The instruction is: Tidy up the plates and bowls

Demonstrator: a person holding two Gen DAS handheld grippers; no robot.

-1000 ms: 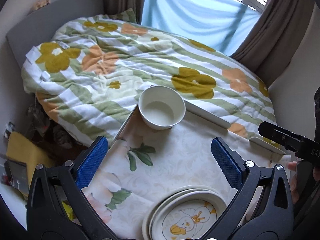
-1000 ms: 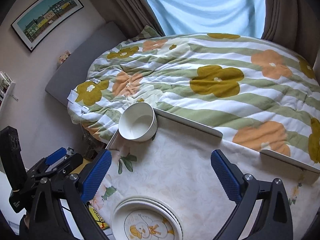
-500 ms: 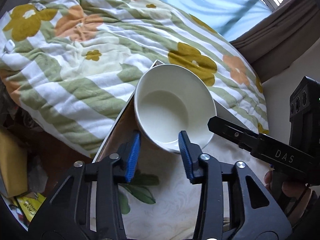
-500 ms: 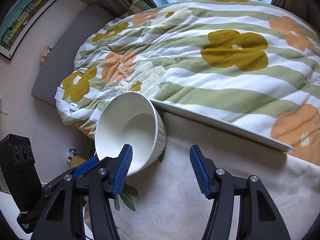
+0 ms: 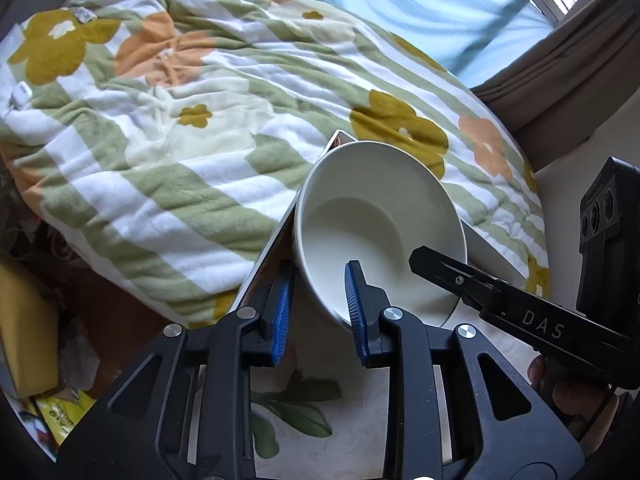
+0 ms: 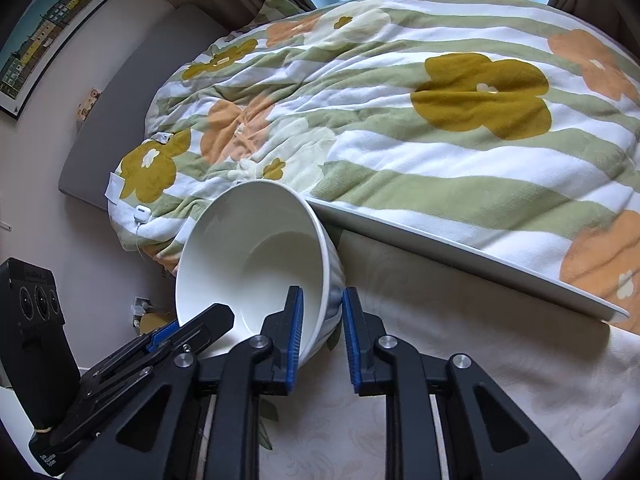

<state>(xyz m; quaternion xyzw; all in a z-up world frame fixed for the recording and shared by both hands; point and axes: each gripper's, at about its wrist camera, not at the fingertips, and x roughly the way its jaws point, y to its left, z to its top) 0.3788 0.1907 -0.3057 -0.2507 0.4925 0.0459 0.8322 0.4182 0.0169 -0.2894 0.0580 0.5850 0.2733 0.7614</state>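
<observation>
- Where writing can be read, the white letters "DAS" are seen on the side of the right gripper [image 5: 424, 258] in the left wrist view; a yellow booklet [image 5: 60, 416] at the lower left carries print too blurred to be read.
- A white bowl [image 5: 376, 232] is found at the far left corner of the desk [image 6: 480, 360], tipped up, with its mouth turned toward both cameras and its far rim just beside the blanket [image 5: 192, 128].
- The bowl's near-left rim is straddled by the left gripper [image 5: 316, 304]: one blue pad is set inside the bowl and the other outside its wall. Its jaws are closing, and the wall is gripped between them.
- The right gripper [image 6: 320, 328] is set on the bowl's right rim in the same way, one pad inside and one against the ribbed outer wall. Its jaws are closing too, with the wall pinched between them.
- Both grippers are pointed steeply downward and forward, side by side, each reaching into the other's view.
- Part of a hand [image 5: 568, 396] is seen under the right gripper's body at the lower right.
- Nothing is held in the bowl.
- The desk is covered by a pale cloth with green leaves printed on it.
- A framed picture [image 6: 44, 36] of coloured houses is hung on the wall at the upper left.
</observation>
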